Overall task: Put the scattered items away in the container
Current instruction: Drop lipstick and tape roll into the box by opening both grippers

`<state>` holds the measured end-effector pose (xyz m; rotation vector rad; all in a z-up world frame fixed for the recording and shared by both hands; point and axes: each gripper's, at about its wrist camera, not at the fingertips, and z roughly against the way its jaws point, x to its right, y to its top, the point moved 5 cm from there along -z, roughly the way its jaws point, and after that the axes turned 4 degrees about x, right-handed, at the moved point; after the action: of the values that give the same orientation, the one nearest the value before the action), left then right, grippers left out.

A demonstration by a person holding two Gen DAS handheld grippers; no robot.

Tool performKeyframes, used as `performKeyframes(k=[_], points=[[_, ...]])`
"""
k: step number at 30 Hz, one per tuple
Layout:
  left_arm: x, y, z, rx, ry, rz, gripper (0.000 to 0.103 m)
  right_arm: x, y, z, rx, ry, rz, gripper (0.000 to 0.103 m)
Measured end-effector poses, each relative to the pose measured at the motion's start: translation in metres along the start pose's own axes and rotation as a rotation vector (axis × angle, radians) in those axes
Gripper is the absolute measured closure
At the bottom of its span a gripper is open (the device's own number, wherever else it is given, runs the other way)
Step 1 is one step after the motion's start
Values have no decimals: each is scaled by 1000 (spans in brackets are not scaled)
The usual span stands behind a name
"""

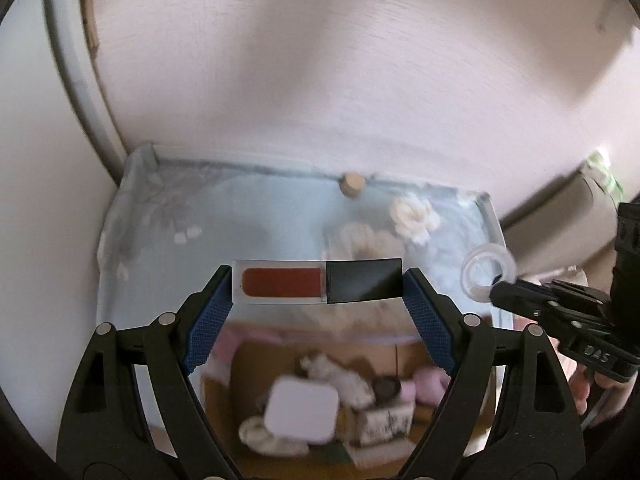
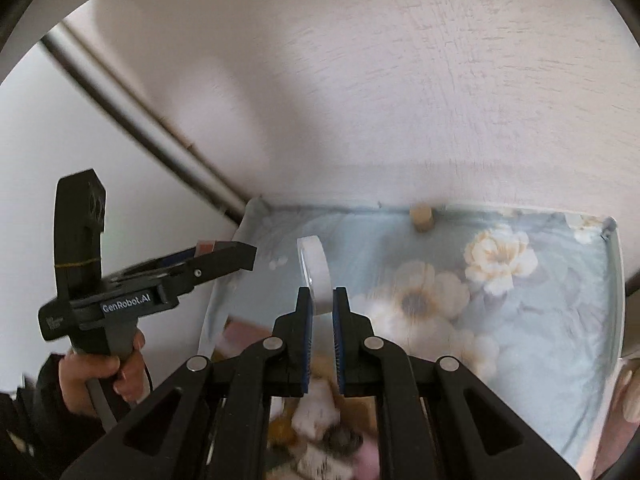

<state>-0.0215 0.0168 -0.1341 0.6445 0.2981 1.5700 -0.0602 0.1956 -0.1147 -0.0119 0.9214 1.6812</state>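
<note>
Red liquid filled the clear half of a lip gloss tube (image 1: 317, 281) with a black cap, pinched end to end between the blue pads of the left gripper (image 1: 318, 286), above a cardboard box (image 1: 404, 354) of blurred odds and ends. Beside it, the right gripper (image 2: 322, 300) clamped its fingers on the rim of a white tape roll (image 2: 316, 272). Both hung over a table with a pale blue flowered cloth (image 2: 520, 320); a cork (image 2: 421, 216) lay at the far edge by the wall.

Glossy plastic lip gloss tube (image 1: 316, 282), floral cloth (image 2: 520, 320), cardboard box (image 1: 420, 360)
</note>
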Motion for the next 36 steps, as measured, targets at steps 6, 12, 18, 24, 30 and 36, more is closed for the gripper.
performKeyframes(k=[6, 12, 18, 24, 30, 36], points=[[11, -59, 4, -55, -15, -18, 20, 4, -64, 7, -90, -12, 32, 94], [21, -115, -13, -127, 15, -83, 20, 9, -116, 11, -164, -16, 44, 94], [29, -139, -20, -161, 22, -75, 20, 13, -140, 13, -196, -13, 57, 94], [36, -139, -12, -137, 54, -82, 20, 16, -141, 17, -194, -12, 92, 94], [38, -138, -10, -143, 68, -64, 20, 13, -139, 22, -192, -1, 119, 94], [34, -134, -6, -155, 52, -51, 0, 14, -139, 18, -229, -45, 118, 54]])
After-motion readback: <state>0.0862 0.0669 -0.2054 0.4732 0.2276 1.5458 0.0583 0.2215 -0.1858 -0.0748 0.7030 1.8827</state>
